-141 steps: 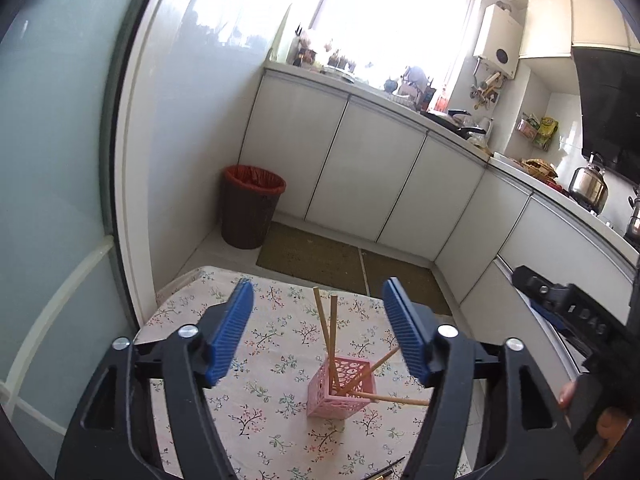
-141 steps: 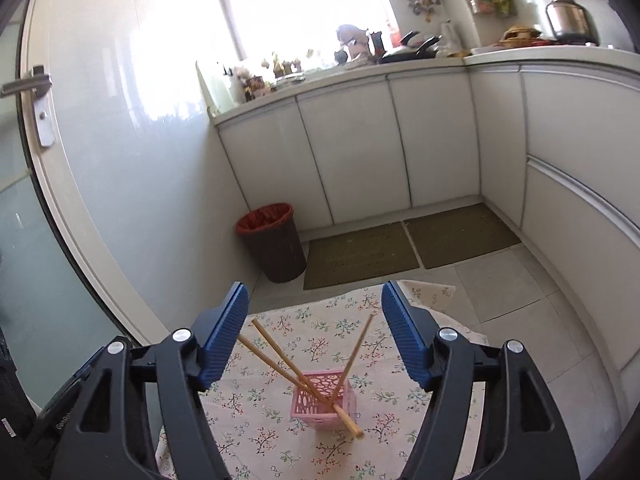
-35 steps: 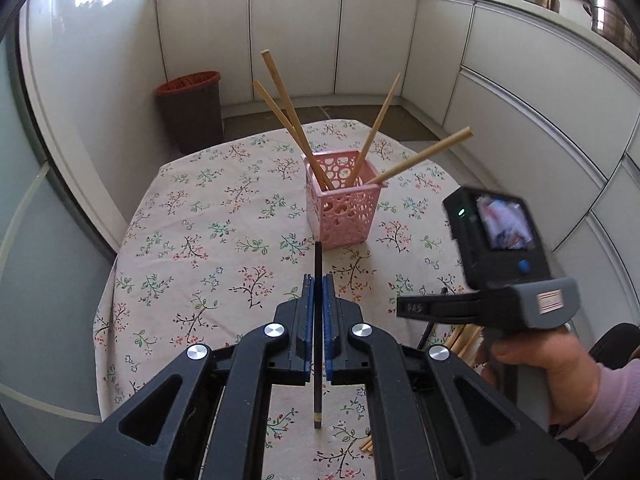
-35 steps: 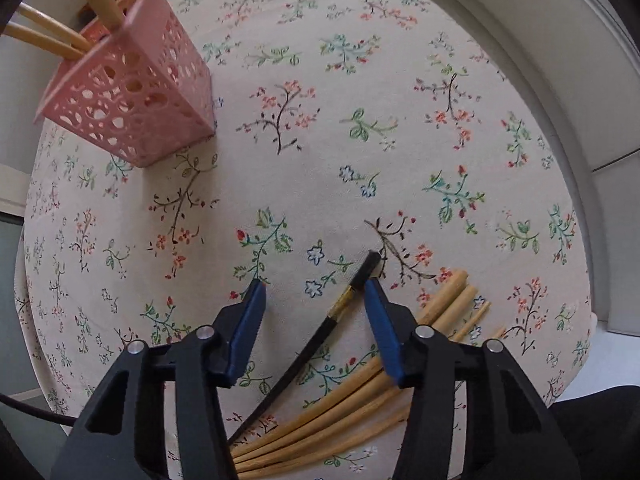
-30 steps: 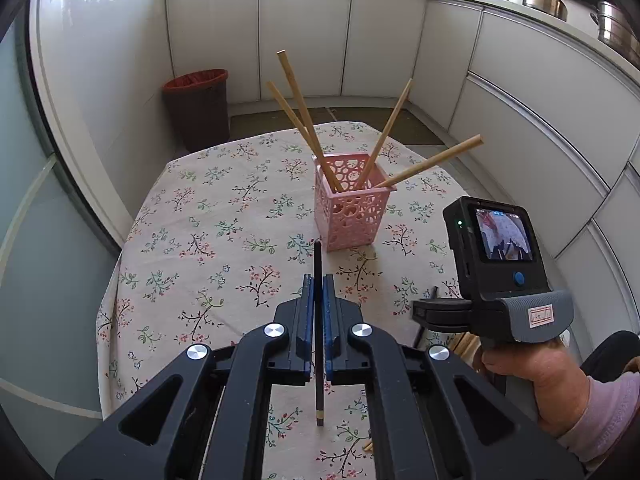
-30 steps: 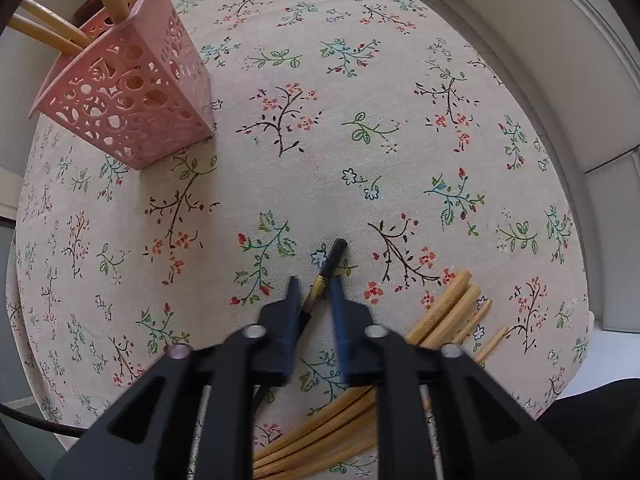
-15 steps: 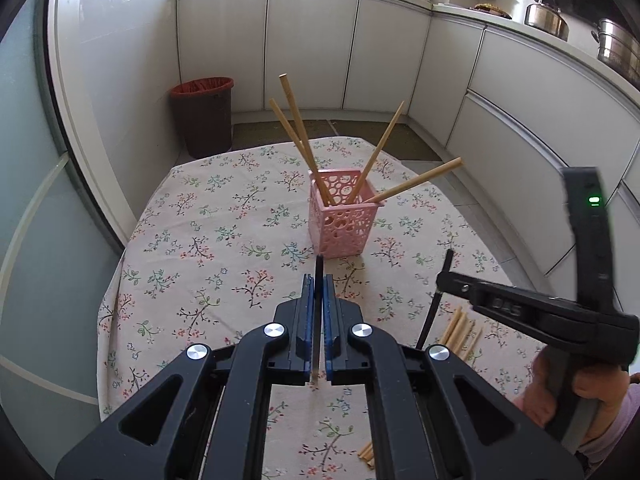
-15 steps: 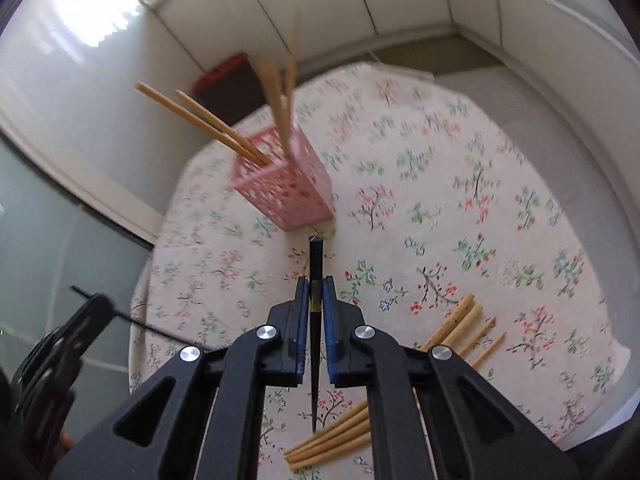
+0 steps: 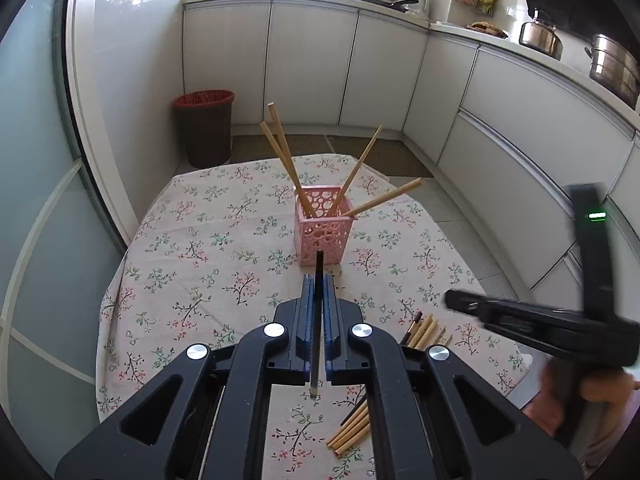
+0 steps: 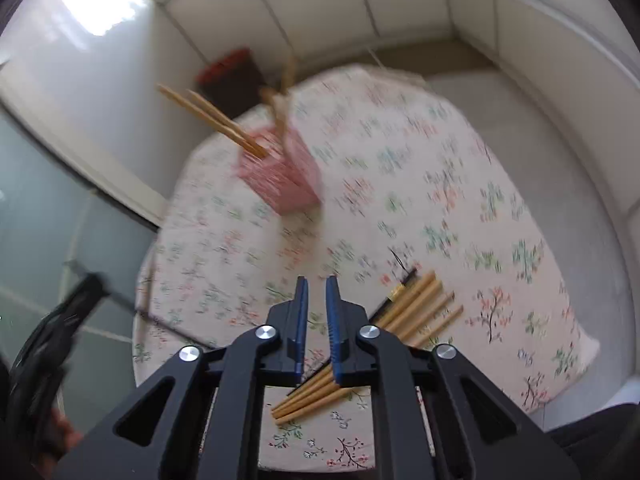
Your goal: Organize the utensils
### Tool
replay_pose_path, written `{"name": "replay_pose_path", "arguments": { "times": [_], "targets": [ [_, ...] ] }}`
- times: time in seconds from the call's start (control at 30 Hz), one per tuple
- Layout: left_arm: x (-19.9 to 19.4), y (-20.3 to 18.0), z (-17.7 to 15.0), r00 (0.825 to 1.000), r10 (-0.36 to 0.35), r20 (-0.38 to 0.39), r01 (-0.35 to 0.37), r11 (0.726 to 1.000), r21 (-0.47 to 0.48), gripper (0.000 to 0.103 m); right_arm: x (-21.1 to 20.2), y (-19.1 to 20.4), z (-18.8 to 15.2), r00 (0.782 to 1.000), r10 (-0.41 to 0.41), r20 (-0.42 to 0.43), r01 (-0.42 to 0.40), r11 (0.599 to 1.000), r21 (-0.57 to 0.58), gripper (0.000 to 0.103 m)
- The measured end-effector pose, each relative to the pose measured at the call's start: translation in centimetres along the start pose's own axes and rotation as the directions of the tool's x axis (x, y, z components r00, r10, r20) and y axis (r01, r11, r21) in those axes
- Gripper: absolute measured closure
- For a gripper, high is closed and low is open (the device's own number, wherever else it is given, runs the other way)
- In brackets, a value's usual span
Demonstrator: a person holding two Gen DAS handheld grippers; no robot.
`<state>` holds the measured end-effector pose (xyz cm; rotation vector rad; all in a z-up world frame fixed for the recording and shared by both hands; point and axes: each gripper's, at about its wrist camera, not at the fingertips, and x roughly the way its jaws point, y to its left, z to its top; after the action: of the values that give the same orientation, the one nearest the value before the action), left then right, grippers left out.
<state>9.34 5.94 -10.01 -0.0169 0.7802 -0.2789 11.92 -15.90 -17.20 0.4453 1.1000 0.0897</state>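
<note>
Our left gripper [image 9: 316, 280] pinches 1 thin black chopstick [image 9: 318, 268] above the floral-clothed table [image 9: 192, 248], near the pink perforated plastic basket [image 9: 323, 232]; our right gripper [image 10: 316, 284] holds nothing, jaws slightly parted.

No legible text, labels, brands, numbers or signs in either view.

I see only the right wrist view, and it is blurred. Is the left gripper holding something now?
Observer: Yes. In the left wrist view, the left gripper is shut on a black chopstick.
Operator: How many sticks stand in the pink basket?
Observer: Four wooden chopsticks lean in the pink basket.
Operator: Where does the held chopstick point?
Observer: Forward; its tip lines up with the upright basket's front wall in that view.
</note>
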Motion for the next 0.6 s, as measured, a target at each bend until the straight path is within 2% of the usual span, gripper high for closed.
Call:
{"name": "replay_pose_path", "arguments": {
  "times": [0.03,0.07,0.17,0.27,0.33,0.5,0.6],
  "targets": [
    [-0.1,0.0,0.1,1.000,-0.001,0.008,0.001,1.000,0.002,0.100,1.4,-0.7,0.5,0.999,-0.027,-0.031,0.028,0.999,0.033,0.088],
    [-0.2,0.0,0.1,1.000,-0.004,0.013,0.004,1.000,0.003,0.100,2.8,-1.2,0.7,0.997,-0.044,-0.071,0.048,0.997,0.057,0.076],
    [0.1,0.2,0.1,1.000,-0.014,0.018,0.014,1.000,0.006,0.100,6.2,-3.3,1.5,0.990,-0.053,-0.132,0.074,0.984,0.161,0.063],
    [0.6,0.9,-0.1,0.999,-0.031,0.019,0.032,0.999,-0.010,0.100,8.3,-5.2,1.7,0.983,0.012,-0.183,0.036,0.966,0.257,0.063],
    [0.9,1.5,-0.3,0.999,-0.044,0.021,0.044,0.999,-0.025,0.100,9.0,-6.0,1.7,0.978,0.022,-0.206,0.034,0.964,0.265,0.063],
    [1.2,2.3,-0.1,0.997,-0.072,0.035,0.074,0.996,-0.045,0.100,10.6,-7.0,1.5,0.968,0.014,-0.249,0.059,0.957,0.284,0.064],
    [1.2,2.3,0.1,0.996,-0.083,0.040,0.085,0.996,-0.042,0.100,11.5,-7.0,1.4,0.961,-0.030,-0.274,0.105,0.959,0.264,0.066]
  ]
}}
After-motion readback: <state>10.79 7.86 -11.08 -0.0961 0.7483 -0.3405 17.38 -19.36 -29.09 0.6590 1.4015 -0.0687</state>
